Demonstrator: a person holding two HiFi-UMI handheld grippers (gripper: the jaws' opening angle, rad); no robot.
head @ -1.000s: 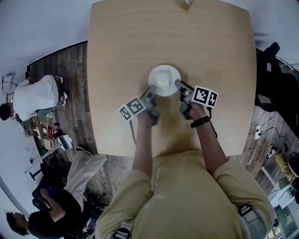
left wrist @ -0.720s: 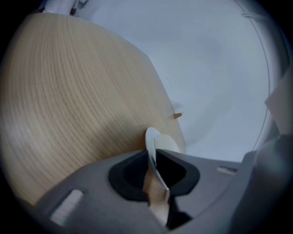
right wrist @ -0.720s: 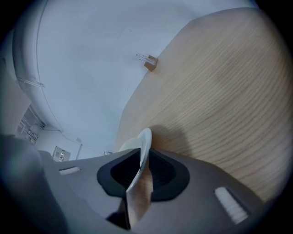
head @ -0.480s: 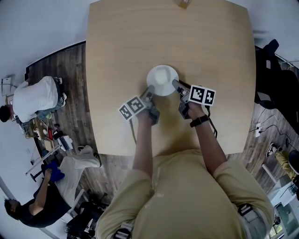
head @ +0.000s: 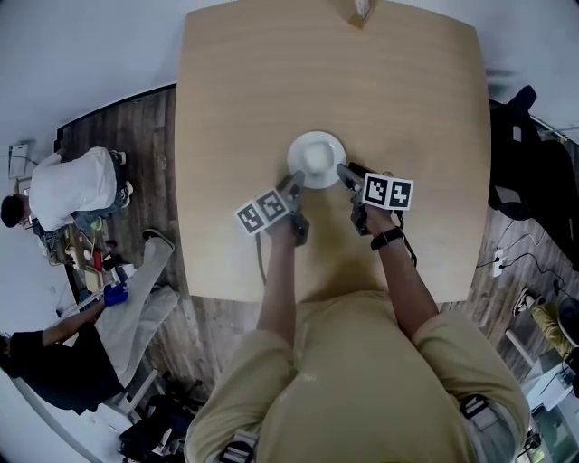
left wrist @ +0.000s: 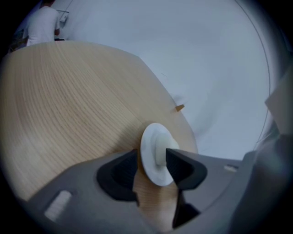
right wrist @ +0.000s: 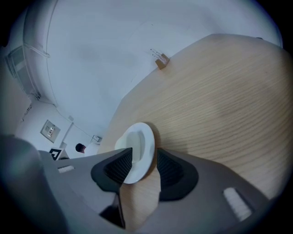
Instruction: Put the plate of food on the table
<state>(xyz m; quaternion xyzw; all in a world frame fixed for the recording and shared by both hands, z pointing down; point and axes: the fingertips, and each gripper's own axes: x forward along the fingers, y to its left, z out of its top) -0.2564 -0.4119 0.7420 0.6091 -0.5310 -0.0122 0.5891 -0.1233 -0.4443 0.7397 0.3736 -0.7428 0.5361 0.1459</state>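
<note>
A white plate [head: 317, 159] with a pale mound of food rests flat on the light wooden table [head: 235, 108], near its middle. My left gripper [head: 291, 184] is at the plate's near-left rim and my right gripper [head: 344, 172] at its near-right rim. In the left gripper view the plate [left wrist: 151, 151] has its rim between the jaws of the left gripper [left wrist: 151, 165], which are opening. In the right gripper view the plate [right wrist: 139, 144] likewise stands between the opening jaws of the right gripper [right wrist: 144, 163], with a gap beside one pad.
A small wooden holder [head: 362, 9] stands at the table's far edge. The near table edge runs just in front of my body. People [head: 68, 185] are on the dark wood floor at the left, and a black bag [head: 525, 163] lies at the right.
The plate and both grippers keep nearly the same place on the table. A person on the floor at the lower left has shifted position.
</note>
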